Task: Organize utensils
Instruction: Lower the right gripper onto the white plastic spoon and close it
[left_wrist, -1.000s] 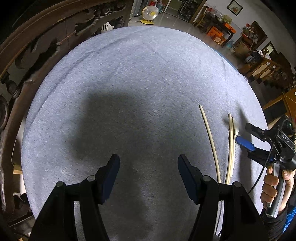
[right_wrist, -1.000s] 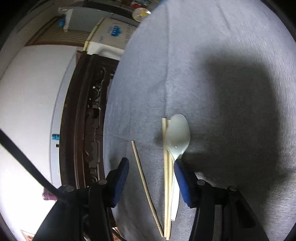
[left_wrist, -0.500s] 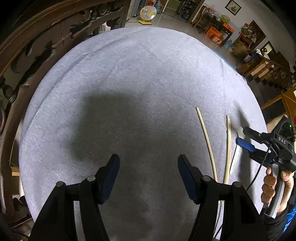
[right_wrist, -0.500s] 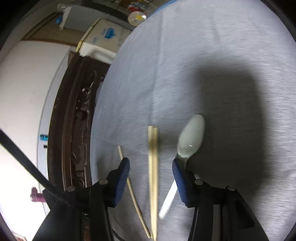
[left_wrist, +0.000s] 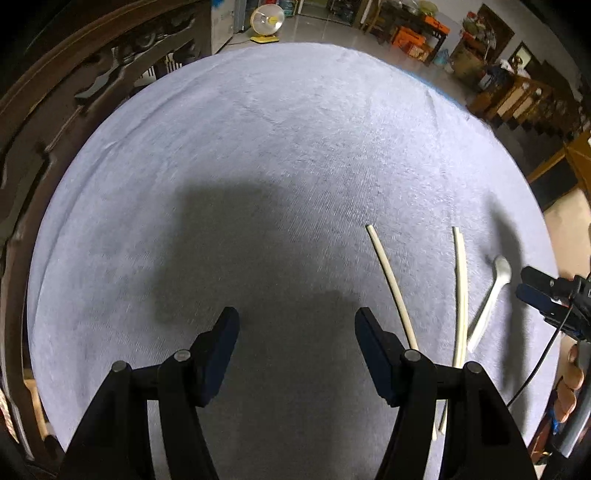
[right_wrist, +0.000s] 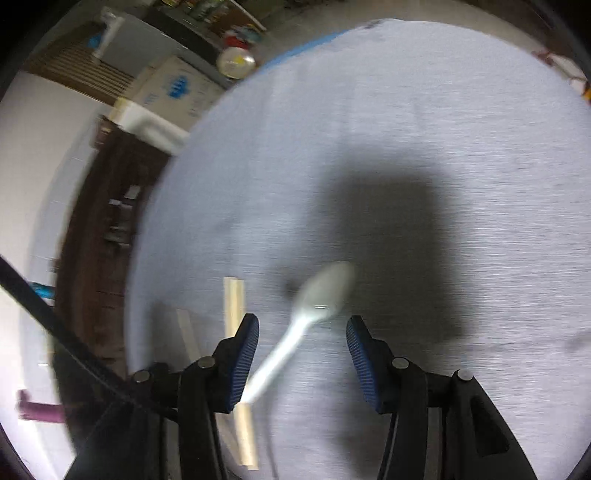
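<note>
Spoon (right_wrist: 314, 317) lies on table (left_wrist: 295, 147), right of chopsticks (left_wrist: 460, 295) | right tongs (right_wrist: 302, 354) spread apart, straddling its neck | left tongs (left_wrist: 297, 350) apart, nothing held | spoon judged light, stiff, slippery; best gripped mid-handle.

Grey-clothed table (left_wrist: 295, 147): chopsticks (left_wrist: 460, 288), spoon (left_wrist: 491, 299).

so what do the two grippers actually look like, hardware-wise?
Both are black two-finger frames with round silver pivot bolts. The right gripper has ribbed blue pads and a black cable trailing off it. The left gripper has dark, smoother-looking pads.
</note>
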